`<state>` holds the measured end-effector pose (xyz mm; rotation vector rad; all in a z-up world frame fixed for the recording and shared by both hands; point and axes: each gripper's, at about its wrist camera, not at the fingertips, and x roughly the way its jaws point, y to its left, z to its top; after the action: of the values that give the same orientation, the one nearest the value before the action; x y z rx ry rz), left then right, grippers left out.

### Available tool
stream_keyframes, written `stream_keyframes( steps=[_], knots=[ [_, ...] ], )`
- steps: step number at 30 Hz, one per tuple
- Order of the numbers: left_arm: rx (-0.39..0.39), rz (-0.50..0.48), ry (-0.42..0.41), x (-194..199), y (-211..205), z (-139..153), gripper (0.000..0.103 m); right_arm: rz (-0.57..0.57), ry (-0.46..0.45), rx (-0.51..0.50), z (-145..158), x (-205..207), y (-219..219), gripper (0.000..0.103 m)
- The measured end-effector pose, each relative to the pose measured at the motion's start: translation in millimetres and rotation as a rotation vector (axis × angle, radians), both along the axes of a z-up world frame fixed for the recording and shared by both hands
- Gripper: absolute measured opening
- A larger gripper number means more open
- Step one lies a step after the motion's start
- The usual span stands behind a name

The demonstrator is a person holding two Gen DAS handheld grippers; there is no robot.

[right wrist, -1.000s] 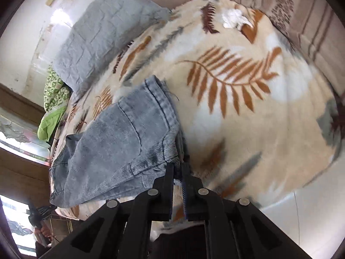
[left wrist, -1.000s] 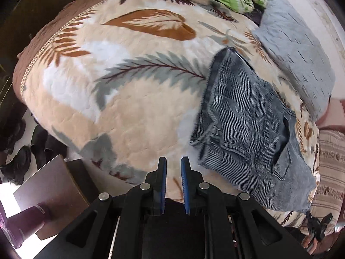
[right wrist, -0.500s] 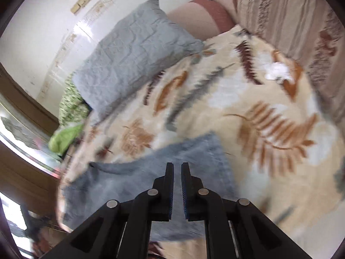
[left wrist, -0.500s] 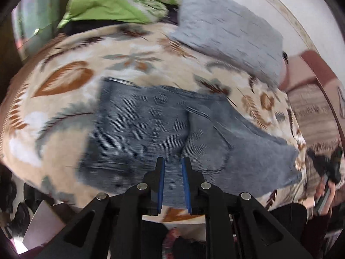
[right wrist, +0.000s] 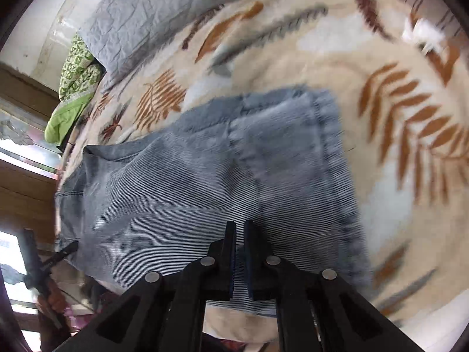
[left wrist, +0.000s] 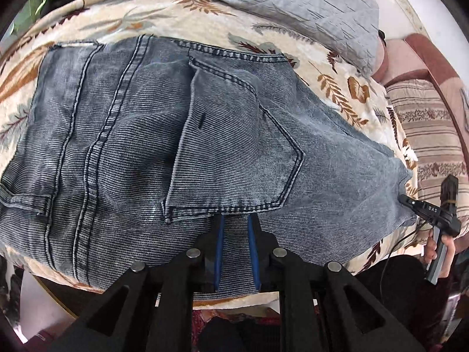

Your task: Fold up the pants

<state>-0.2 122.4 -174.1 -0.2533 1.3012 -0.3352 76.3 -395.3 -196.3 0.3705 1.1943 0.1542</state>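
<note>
Jaws of both grippers closed, empty; folded jeans (left wrist: 181, 135) lie flat, long axis across the blanket (left wrist: 293, 44).

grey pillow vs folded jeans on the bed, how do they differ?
The grey pillow is plain pale grey quilted fabric; the jeans are darker blue-grey washed denim with seams and a back pocket. The pillow is plump and lies at the far end of the bed by the wall; the jeans lie flat, folded, near the front edge. Both rest on the leaf-print blanket.
</note>
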Motion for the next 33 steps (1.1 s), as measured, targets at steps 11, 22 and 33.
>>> stream_keyframes(
  steps=[11,22,33],
  knots=[
    [0.020,-0.028,-0.011,4,-3,-4,0.016,-0.317,-0.287,0.141,39,7,-71,0.082],
    [0.020,-0.023,-0.041,-1,-4,-4,0.022,-0.214,-0.131,0.019,-5,48,-56,0.026],
    [-0.034,0.010,-0.055,-5,5,-5,0.022,-0.271,-0.375,-0.135,39,15,-49,0.017]
  ],
)
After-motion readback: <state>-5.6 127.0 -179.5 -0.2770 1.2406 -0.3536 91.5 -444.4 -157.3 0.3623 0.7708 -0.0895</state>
